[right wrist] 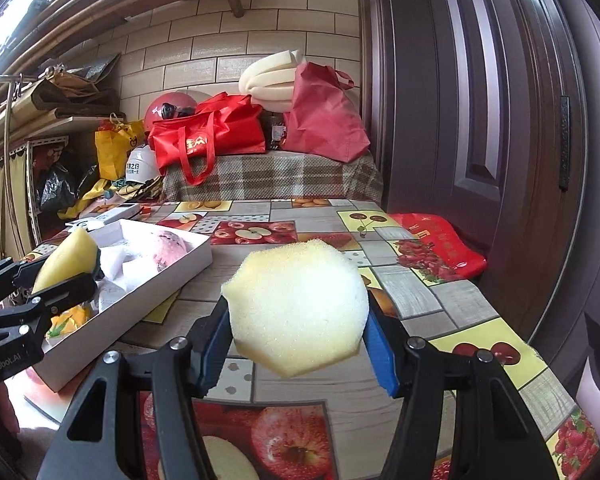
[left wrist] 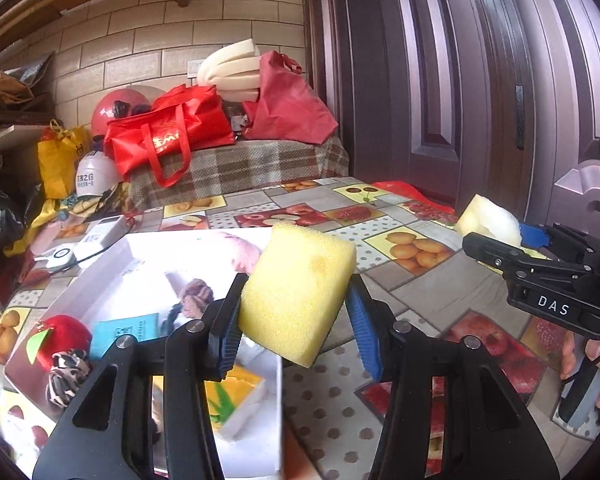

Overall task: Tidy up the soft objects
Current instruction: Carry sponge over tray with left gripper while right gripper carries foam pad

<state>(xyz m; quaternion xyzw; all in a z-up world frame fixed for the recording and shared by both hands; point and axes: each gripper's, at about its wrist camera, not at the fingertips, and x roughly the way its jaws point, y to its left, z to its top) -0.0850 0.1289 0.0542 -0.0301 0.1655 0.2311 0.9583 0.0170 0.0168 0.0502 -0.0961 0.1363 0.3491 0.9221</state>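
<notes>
My left gripper (left wrist: 296, 316) is shut on a yellow rectangular sponge (left wrist: 296, 292) and holds it above the right edge of a white tray (left wrist: 112, 264). The tray holds a pink plush (left wrist: 242, 254), a red plush apple (left wrist: 62, 338), a patterned scrunchie (left wrist: 66, 374), a brown knitted item (left wrist: 194, 294) and a yellow-green sponge (left wrist: 236, 400). My right gripper (right wrist: 300, 340) is shut on a round pale-yellow sponge (right wrist: 300, 304) above the fruit-print tablecloth (right wrist: 440, 300). The right gripper also shows in the left wrist view (left wrist: 496, 240), and the left one in the right wrist view (right wrist: 66, 272).
A plaid-covered bench (left wrist: 240, 168) behind the table carries red bags (left wrist: 172, 128), a red helmet (left wrist: 116, 112) and white foam sheets (left wrist: 232, 68). A dark door (left wrist: 460, 80) stands on the right. A white device (left wrist: 100, 234) lies beyond the tray. A red bag (right wrist: 436, 248) lies at the table's right edge.
</notes>
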